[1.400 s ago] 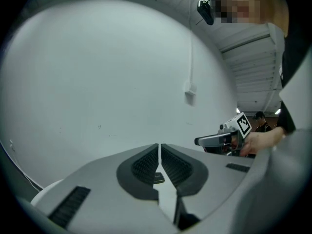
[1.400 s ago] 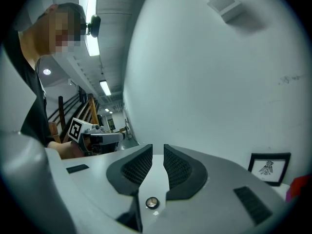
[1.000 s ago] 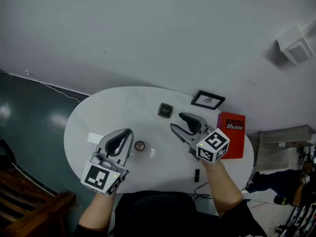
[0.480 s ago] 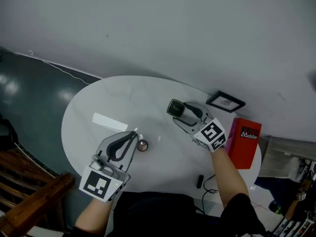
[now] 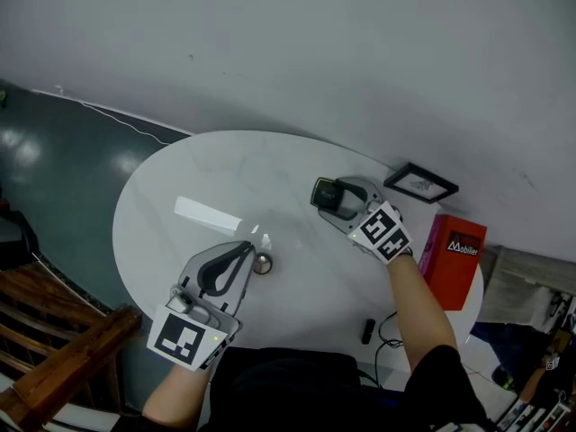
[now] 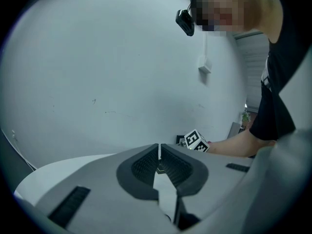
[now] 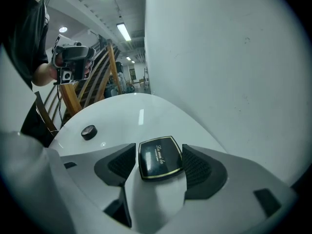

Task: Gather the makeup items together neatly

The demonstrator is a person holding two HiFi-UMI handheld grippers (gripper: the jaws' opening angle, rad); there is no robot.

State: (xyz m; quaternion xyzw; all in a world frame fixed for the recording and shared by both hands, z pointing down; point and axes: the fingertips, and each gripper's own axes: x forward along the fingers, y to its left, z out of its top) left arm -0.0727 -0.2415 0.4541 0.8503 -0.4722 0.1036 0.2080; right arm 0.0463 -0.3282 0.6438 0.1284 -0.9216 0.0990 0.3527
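Observation:
A black square compact [image 5: 325, 192] lies on the white oval table [image 5: 189, 165], towards its far right. My right gripper [image 5: 333, 197] has its jaws either side of it; they are opening and the pads stand just off its edges. In the right gripper view the compact [image 7: 159, 161] sits flat between the pads of my right gripper [image 7: 160, 154]. A small round dark jar [image 5: 262, 263] rests near the table's front, and it shows again as the round jar [image 7: 88, 131]. My left gripper [image 5: 244, 247] is shut and empty, its tips just left of the jar. In its own view my left gripper [image 6: 159, 153] points over the table.
A framed picture [image 5: 420, 184] lies at the table's far right edge, with a red box [image 5: 455, 258] beside it. A small black object [image 5: 367, 331] and a cable lie near the front right edge. A wooden chair [image 5: 54, 367] stands to the left, on the floor.
My right gripper has moved forward and left to the compact, and its jaws have widened around it. My left gripper has stayed by the round jar.

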